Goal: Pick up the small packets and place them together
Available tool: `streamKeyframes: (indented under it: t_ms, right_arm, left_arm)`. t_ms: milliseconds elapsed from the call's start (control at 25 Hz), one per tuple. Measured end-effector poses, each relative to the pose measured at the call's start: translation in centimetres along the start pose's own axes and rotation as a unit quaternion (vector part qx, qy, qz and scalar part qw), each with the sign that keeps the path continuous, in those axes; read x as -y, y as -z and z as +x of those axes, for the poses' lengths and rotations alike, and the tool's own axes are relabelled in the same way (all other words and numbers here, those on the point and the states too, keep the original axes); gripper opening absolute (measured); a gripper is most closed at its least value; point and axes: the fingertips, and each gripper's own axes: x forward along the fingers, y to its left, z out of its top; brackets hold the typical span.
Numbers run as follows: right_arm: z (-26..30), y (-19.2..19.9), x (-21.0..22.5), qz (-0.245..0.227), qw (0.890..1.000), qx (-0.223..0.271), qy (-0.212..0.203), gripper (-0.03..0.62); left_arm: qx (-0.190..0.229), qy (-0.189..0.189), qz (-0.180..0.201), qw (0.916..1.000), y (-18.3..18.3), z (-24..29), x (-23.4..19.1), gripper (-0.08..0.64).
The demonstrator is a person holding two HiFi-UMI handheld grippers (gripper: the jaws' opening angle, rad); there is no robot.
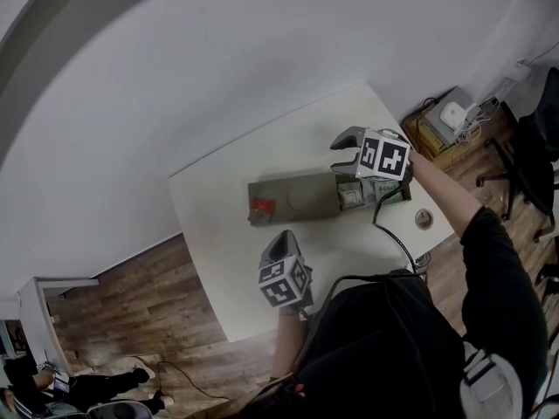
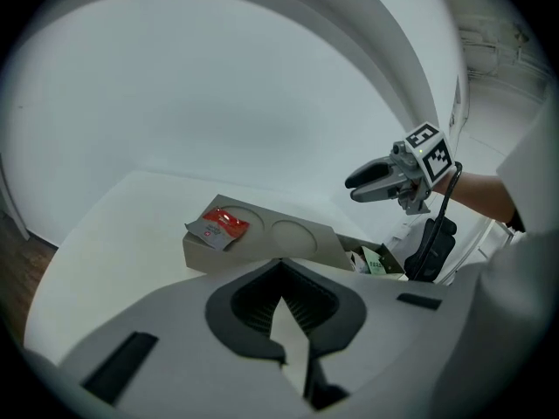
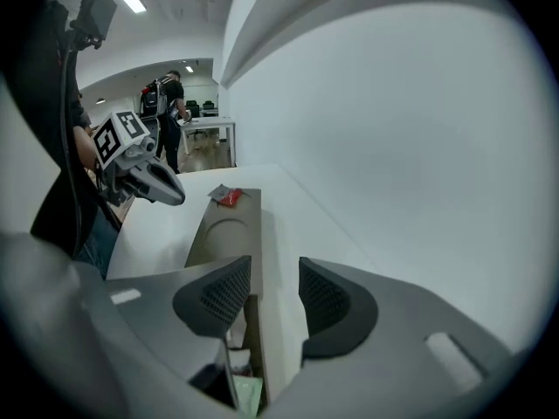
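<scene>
Cardboard tray (image 1: 297, 197) lies across the white table (image 1: 210, 225). One red packet (image 1: 262, 206) sits on its left end, and I see more small packets (image 1: 352, 196) in the open compartment at its right end. Right gripper (image 1: 342, 154) hangs above that compartment, fingers released and empty. Left gripper (image 2: 279, 267) is at the near side, fingers clenched with nothing held.

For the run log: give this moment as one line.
left hand-held gripper: shut, empty | right hand-held gripper: open, empty | red packet: on cardboard tray

Grey tongs (image 1: 339, 155) with black-and-white marker cubes (image 1: 384, 157).
</scene>
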Motion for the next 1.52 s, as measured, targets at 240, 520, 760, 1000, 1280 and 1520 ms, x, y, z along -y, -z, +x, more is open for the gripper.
streamKeyframes:
  t_ms: [240, 520, 760, 1000, 1280, 1520]
  right_arm:
    - [-2.2, 7.5, -2.4, 0.040, 0.998, -0.047, -0.005, 0.166]
    - [0.0, 10.1, -6.1, 0.066, 0.994, -0.061, -0.058, 0.166]
    - [3.1, 10.9, -7.4, 0.063, 0.990, -0.083, -0.098, 0.166]
    - [5.0, 11.9, -8.5, 0.050, 0.984, -0.119, -0.121, 0.166]
    - [6.6, 12.4, -8.1, 0.017, 0.981, -0.147, -0.127, 0.166]
    - [6.5, 12.5, -8.6, 0.052, 0.977, -0.151, -0.143, 0.144]
  left_arm:
    - [-0.008, 0.010, 0.012, 0.9998, 0.1, 0.9, 1.8, -0.003]
    - [-0.011, 0.016, 0.018, 0.9996, 0.3, 0.7, 3.2, -0.003]
    - [-0.006, 0.001, 0.012, 0.9999, 0.1, 0.5, 2.4, -0.003]
    - [-0.007, -0.006, 0.006, 0.9999, 0.4, 0.4, 1.9, -0.003]
    - [-0.012, -0.008, 0.007, 0.9999, 0.3, 0.9, 1.7, -0.002]
    - [-0.014, -0.006, 0.005, 0.9999, 0.3, 1.1, 1.6, -0.003]
